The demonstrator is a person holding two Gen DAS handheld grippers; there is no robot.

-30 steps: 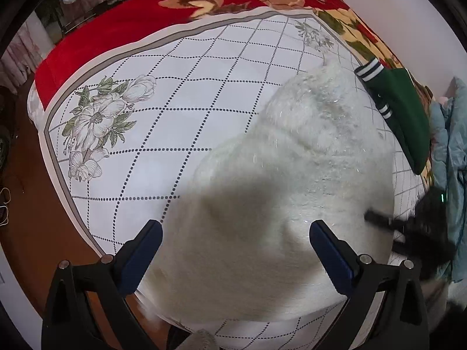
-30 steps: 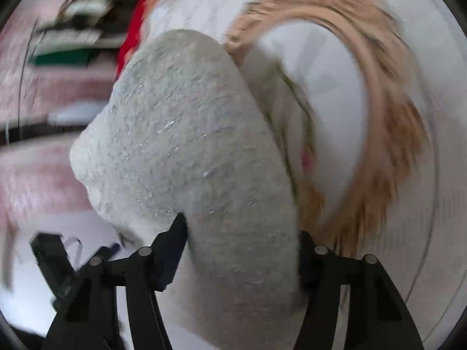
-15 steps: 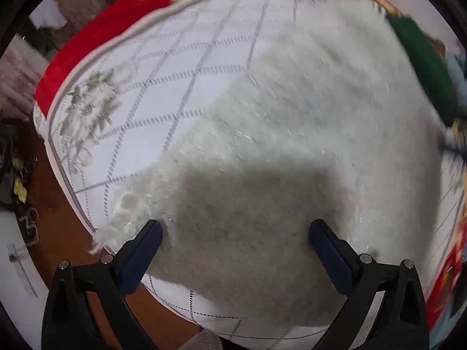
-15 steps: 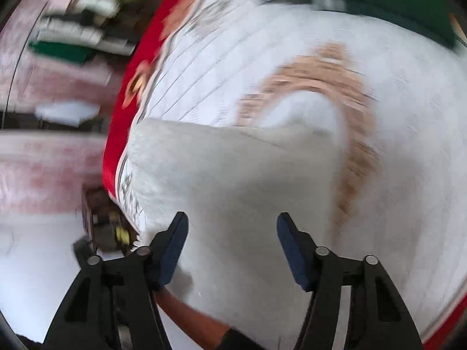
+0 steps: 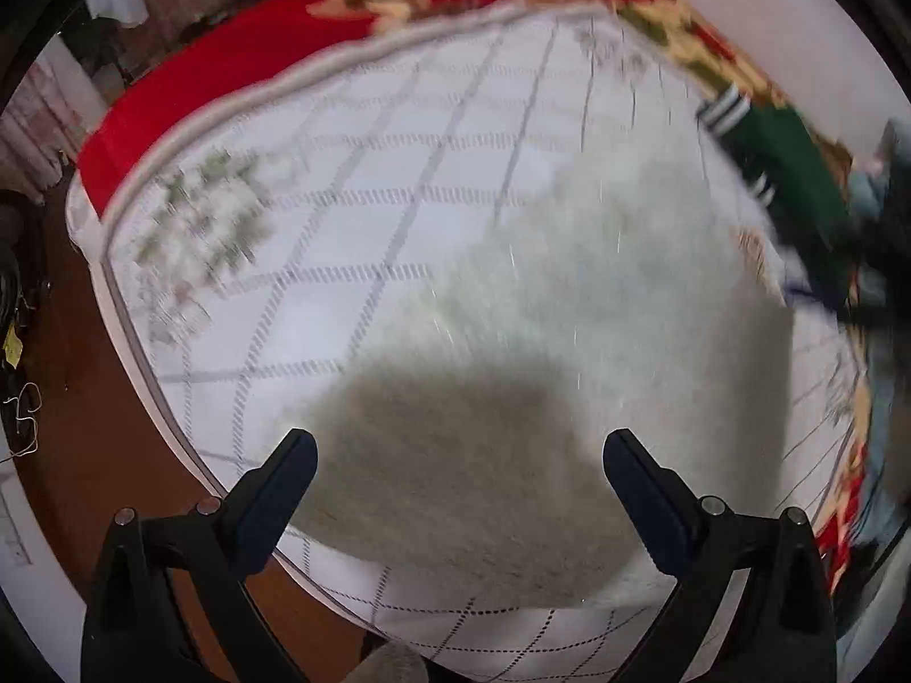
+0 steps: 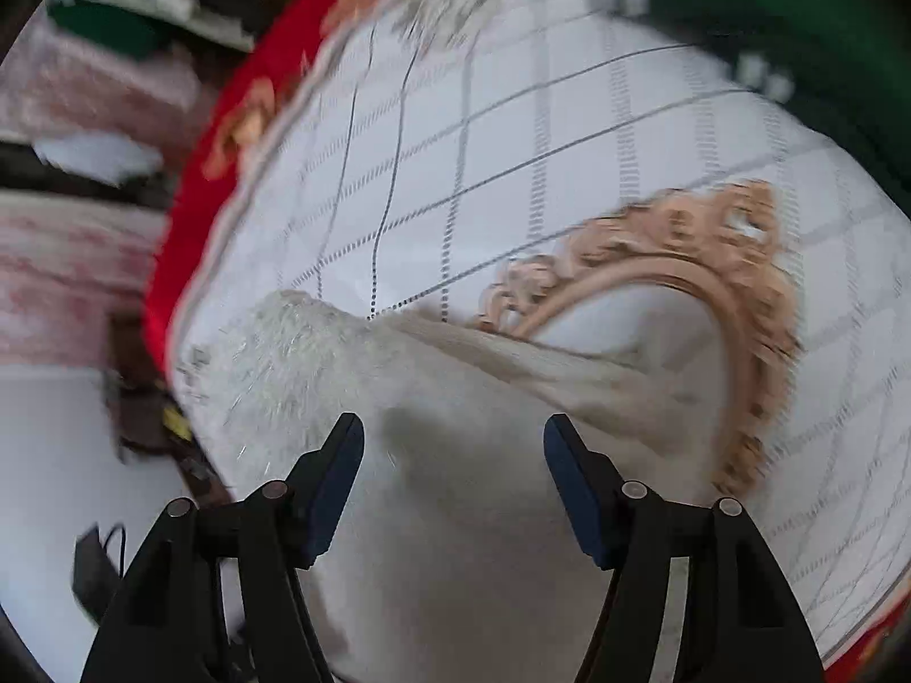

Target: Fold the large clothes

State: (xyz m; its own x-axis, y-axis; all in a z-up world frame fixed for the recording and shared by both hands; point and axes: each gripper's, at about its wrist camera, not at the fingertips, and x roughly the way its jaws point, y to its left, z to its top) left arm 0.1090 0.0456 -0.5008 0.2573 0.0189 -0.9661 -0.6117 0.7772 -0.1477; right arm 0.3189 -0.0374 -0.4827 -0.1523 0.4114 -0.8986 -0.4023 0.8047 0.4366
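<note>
A fluffy white garment (image 5: 569, 341) lies in a folded bundle on the bed. In the right wrist view it (image 6: 455, 455) shows a tan lace-trimmed neckline (image 6: 712, 284). My left gripper (image 5: 458, 455) is open above its near edge, holding nothing. My right gripper (image 6: 452, 444) is open over the garment, its jaws apart and empty. The right gripper shows as a dark blur at the right edge of the left wrist view (image 5: 842, 296).
The bed cover (image 5: 398, 171) is white with a dotted diamond grid, flowers and a red border (image 5: 228, 62). A green garment with white stripes (image 5: 786, 171) lies at the bed's far right. Brown floor (image 5: 85, 427) lies to the left of the bed.
The right gripper has let go of the white garment, which now lies flat on the bed. Both views have pulled back a little; the left gripper stays open.
</note>
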